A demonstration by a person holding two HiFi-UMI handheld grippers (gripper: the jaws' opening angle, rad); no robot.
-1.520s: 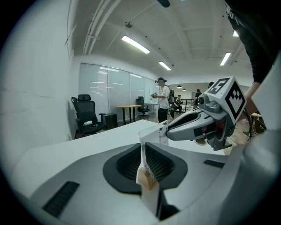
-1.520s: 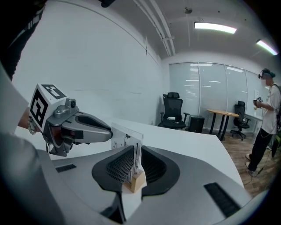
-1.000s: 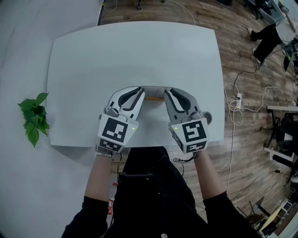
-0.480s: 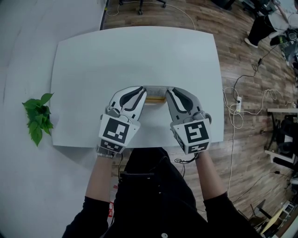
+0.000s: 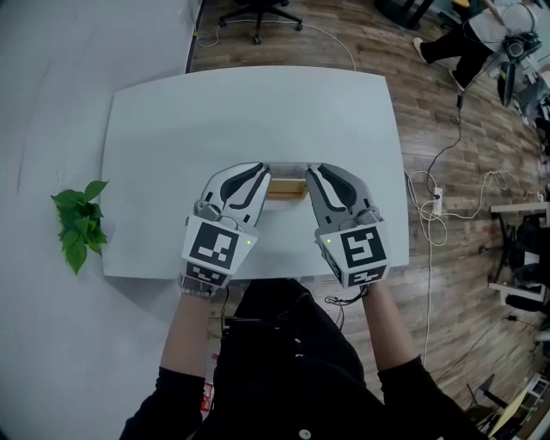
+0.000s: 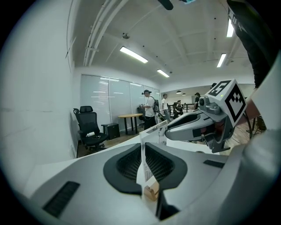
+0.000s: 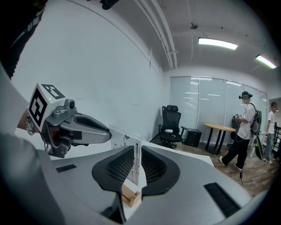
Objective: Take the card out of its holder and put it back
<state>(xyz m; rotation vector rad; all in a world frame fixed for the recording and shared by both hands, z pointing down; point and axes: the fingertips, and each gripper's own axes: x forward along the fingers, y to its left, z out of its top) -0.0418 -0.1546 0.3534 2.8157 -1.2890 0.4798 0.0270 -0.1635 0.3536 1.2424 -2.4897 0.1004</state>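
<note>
A thin white printed card (image 6: pixel 142 163) stands on edge over a small wooden holder (image 5: pixel 286 187) near the front of the white table (image 5: pixel 249 112). My left gripper (image 5: pixel 261 174) is shut on the card's left end. My right gripper (image 5: pixel 314 174) is shut on its right end. In the left gripper view the card runs between the black pads (image 6: pixel 127 165) with the holder's wooden end (image 6: pixel 152 191) just below. The right gripper view shows the same: card (image 7: pixel 134 166) pinched, wooden holder end (image 7: pixel 131 195) beneath. I cannot tell whether the card's lower edge sits in the slot.
A green plant (image 5: pixel 79 225) lies on the pale floor left of the table. Cables and a power strip (image 5: pixel 440 185) trail on the wooden floor to the right. An office chair (image 5: pixel 258 13) stands beyond the table's far edge. People stand far off in the room.
Both grippers keep the same hold on the card's ends over the holder. Only the head camera has tilted, so the table sits lower in the picture.
</note>
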